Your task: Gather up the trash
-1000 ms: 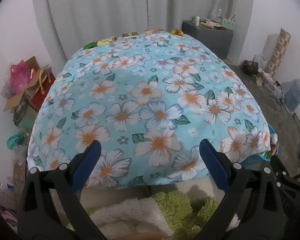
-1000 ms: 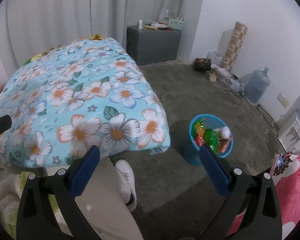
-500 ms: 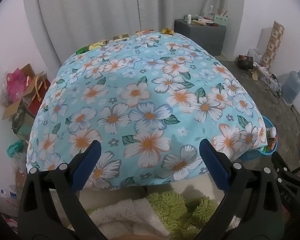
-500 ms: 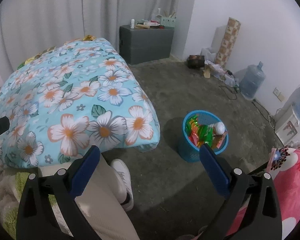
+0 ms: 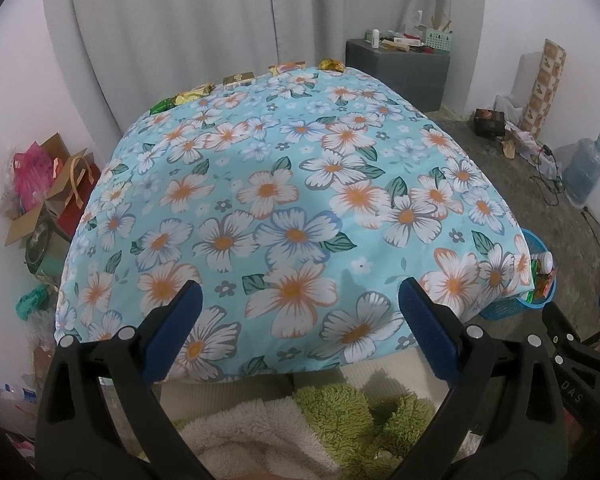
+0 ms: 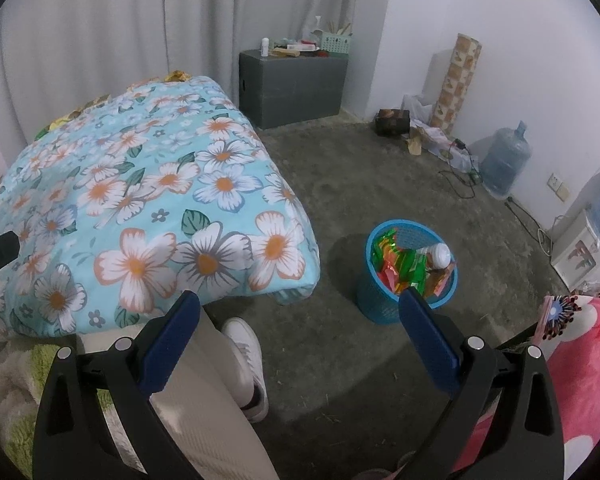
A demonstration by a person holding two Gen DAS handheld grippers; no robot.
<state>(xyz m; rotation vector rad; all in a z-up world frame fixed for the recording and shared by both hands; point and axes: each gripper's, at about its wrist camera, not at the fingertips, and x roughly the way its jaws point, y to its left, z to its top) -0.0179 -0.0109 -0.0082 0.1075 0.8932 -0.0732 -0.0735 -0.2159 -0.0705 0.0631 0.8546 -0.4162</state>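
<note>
Several snack wrappers lie in a row along the far edge of the flowered blue cloth [image 5: 292, 200]: a green wrapper [image 5: 161, 105], a gold wrapper [image 5: 194, 94], a small gold box [image 5: 239, 79], an orange pack [image 5: 287, 67] and a crumpled gold wrapper [image 5: 331, 65]. My left gripper [image 5: 298, 312] hangs open over the near edge of the cloth, far from them. A blue mesh bin [image 6: 410, 270] on the floor holds colourful wrappers and a small bottle. Just in front of it my right gripper [image 6: 298, 320] stands open and empty.
A grey cabinet [image 6: 294, 88] with small items stands by the curtain. A patterned roll [image 6: 456, 80], a water jug [image 6: 504, 164], cables and a dark box line the right wall. Cardboard boxes and bags [image 5: 48, 188] crowd the left. The person's leg and white shoe [image 6: 246, 364] are beneath me.
Both grippers have drawn back and risen a little; the cloth-covered table and the bin look slightly farther off. Both grippers stay open and empty.
</note>
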